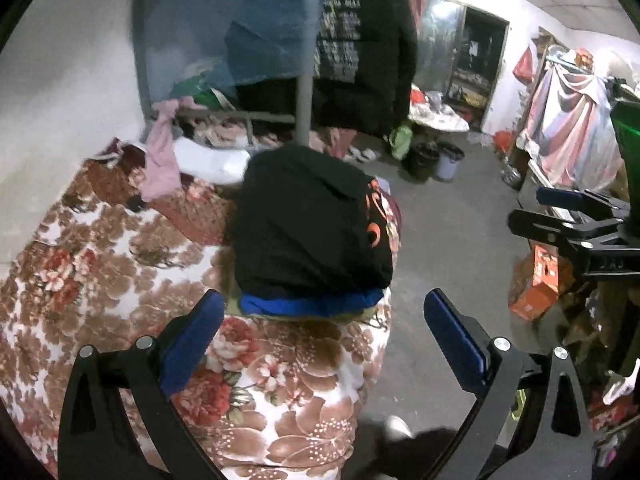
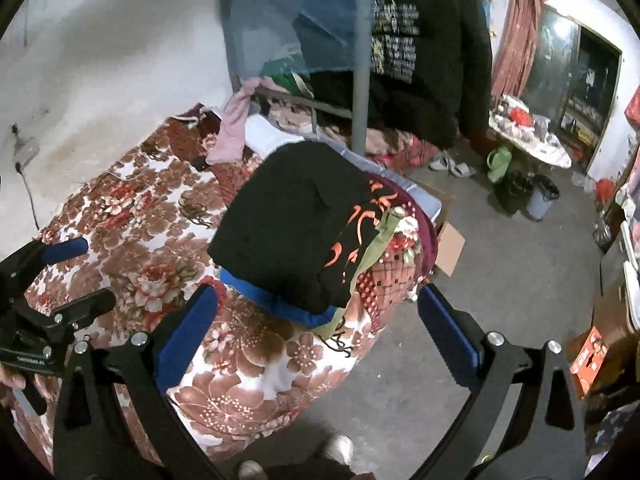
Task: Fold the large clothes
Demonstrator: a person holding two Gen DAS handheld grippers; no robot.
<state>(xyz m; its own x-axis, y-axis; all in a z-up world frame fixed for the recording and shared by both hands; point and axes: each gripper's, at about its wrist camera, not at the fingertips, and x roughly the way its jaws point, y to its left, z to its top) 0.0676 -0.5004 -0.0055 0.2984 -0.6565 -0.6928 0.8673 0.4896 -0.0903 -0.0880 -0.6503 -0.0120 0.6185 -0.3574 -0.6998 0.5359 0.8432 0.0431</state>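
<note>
Above the floral quilt (image 1: 120, 280), both hand-held grippers (image 1: 324, 340) (image 2: 316, 332) gape near the square-folded black garment (image 1: 304, 224).

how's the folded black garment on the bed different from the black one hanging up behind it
The folded black garment lies flat as a compact bundle on the floral blanket, atop a blue piece; the hanging black garment is spread full length beside the grey post. The folded one shows orange print at its edge; the hanging one carries rows of pale lettering. Both are black, and neither gripper touches them.
</note>
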